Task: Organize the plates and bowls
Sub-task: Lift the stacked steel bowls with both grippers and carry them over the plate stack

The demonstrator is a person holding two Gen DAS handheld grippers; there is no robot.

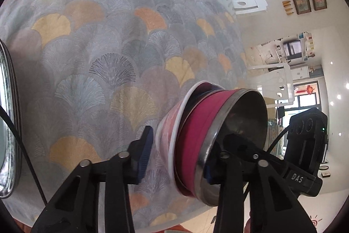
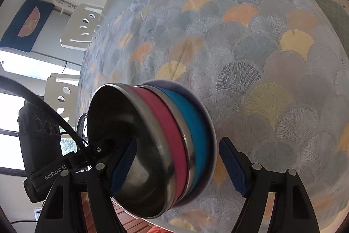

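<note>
The stack of bowls stands at the near edge of the worktop, between both claws. Left claw straddles its wall, apparently gripping; right claw brackets it, outer pad clear.

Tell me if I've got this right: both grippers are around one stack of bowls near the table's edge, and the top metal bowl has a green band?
Not quite: the top metal bowl has a pink band, not green, as the right wrist view shows; a blue-banded bowl sits under it. The rest holds: the left gripper and right gripper are both around one stack near the table's edge.
</note>
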